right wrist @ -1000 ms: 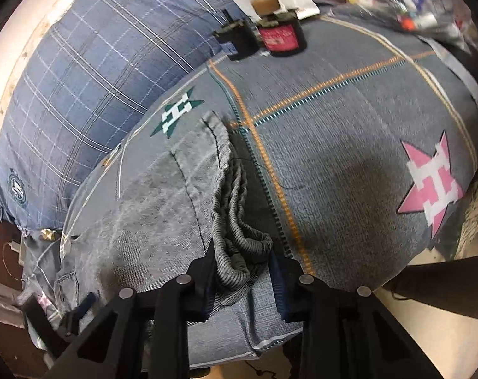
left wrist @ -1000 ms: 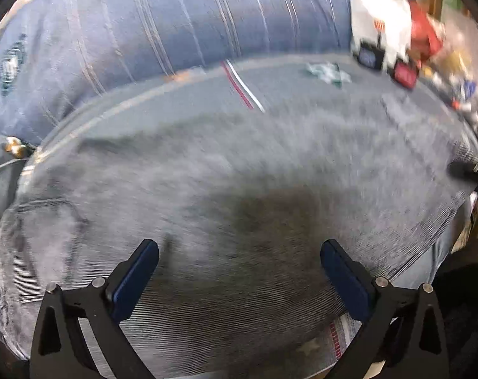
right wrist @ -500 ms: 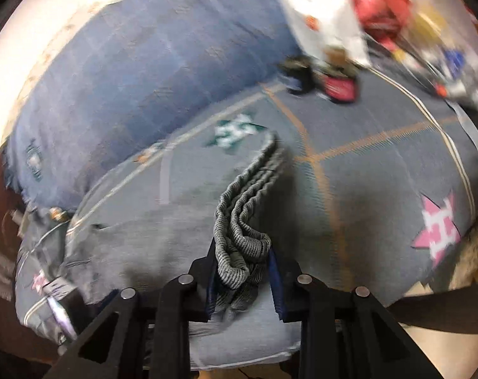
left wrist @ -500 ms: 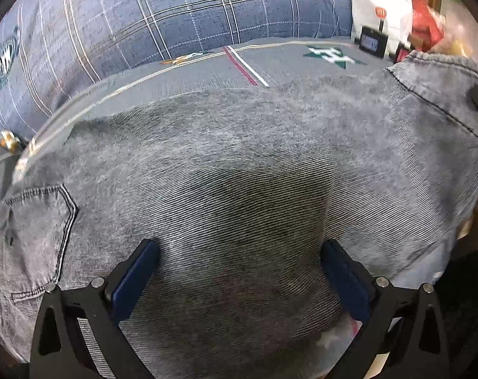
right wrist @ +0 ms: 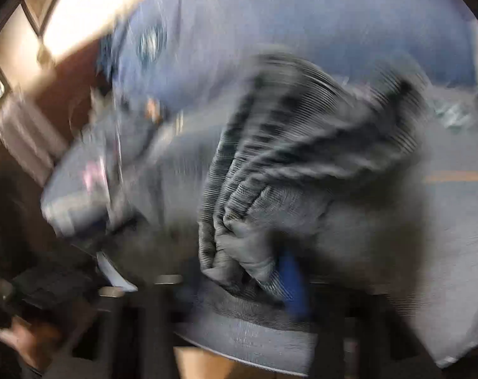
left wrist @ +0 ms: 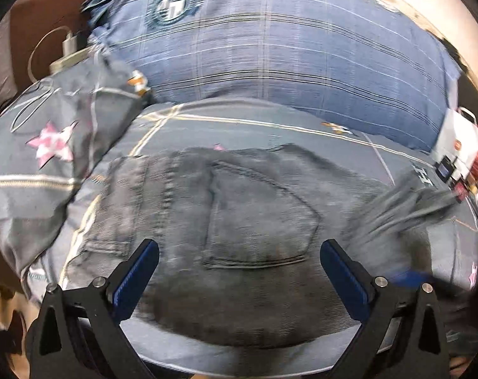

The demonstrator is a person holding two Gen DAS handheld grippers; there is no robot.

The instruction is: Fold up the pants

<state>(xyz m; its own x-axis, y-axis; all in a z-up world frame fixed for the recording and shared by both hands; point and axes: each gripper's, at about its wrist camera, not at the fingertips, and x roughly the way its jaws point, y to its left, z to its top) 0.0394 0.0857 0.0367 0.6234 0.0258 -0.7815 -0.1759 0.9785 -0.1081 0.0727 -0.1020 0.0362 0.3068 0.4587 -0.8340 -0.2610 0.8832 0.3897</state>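
Grey denim pants (left wrist: 257, 221) lie on the bed, back pocket (left wrist: 261, 218) up, in the left wrist view. My left gripper (left wrist: 239, 249) hovers just above the pocket, open and holding nothing. At the right of that view a bunched part of the pants (left wrist: 396, 208) is smeared by motion. In the blurred right wrist view the bunched pants fabric (right wrist: 270, 173) hangs between the jaws of my right gripper (right wrist: 239, 284). Those jaws are opening, and one blue pad (right wrist: 291, 284) shows beside the cloth. The other finger is lost in blur.
A grey bedsheet (left wrist: 239, 123) with pink star prints covers the bed. A blue plaid pillow (left wrist: 286, 50) lies behind the pants. A white bag and small items (left wrist: 456, 148) crowd the far right. A charger and cable (left wrist: 68, 47) rest at the upper left.
The left view has swung along the pants to the waist end with the pocket. My right gripper has carried the bunched fabric over toward the pillow side, and its grip has loosened.
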